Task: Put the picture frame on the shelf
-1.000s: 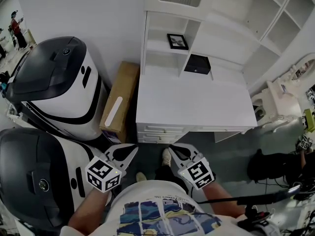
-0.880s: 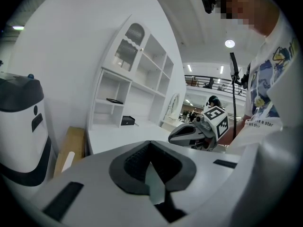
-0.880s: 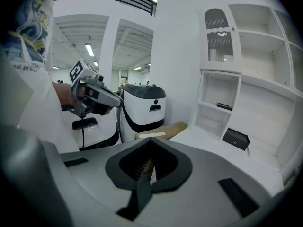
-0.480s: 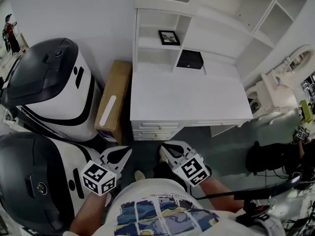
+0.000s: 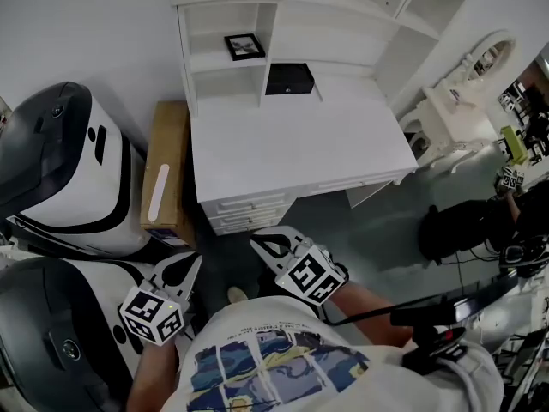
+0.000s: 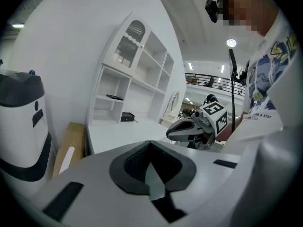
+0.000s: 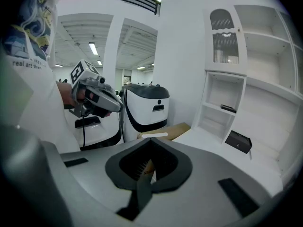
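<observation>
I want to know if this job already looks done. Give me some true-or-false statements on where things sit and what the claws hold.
1. The picture frame lies on a shelf above the desk. True.
2. The black box sits on that same shelf. False: it stands on the desk top.
3. The left claw and the right claw are both shut and empty. True.
4. The cardboard box lies on the desk. False: it is beside the desk.

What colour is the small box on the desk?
Black; the small box shows best in the head view.
</observation>
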`<state>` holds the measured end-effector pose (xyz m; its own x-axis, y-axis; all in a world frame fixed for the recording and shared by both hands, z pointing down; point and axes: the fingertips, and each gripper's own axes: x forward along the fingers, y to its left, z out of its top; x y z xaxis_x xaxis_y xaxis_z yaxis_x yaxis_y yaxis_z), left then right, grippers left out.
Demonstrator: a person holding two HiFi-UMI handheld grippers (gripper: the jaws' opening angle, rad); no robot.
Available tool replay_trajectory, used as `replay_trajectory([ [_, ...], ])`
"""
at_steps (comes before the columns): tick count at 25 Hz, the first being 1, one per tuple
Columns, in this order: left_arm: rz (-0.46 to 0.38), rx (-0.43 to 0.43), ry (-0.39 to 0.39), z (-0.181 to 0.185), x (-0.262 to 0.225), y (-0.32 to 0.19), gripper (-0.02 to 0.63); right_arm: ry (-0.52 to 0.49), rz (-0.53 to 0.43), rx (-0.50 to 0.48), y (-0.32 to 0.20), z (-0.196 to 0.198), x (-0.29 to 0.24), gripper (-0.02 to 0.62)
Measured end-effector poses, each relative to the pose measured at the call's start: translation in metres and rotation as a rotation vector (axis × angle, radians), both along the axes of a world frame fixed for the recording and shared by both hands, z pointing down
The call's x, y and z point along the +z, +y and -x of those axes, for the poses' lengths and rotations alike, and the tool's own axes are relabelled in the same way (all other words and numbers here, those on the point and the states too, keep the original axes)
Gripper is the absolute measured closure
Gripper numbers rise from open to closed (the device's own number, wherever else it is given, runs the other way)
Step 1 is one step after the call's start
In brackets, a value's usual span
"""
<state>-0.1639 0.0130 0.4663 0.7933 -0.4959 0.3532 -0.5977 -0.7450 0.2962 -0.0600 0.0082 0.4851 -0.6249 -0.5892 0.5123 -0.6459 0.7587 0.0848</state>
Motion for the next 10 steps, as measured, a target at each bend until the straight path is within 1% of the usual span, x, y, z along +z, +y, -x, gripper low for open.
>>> replay_trajectory([
  [10, 0.011, -0.013, 0.0, -0.0004, 0.0028, 0.0, 0.592, -0.002, 0.008, -0.012, -0.001, 0.0, 0.0026, 0.571],
])
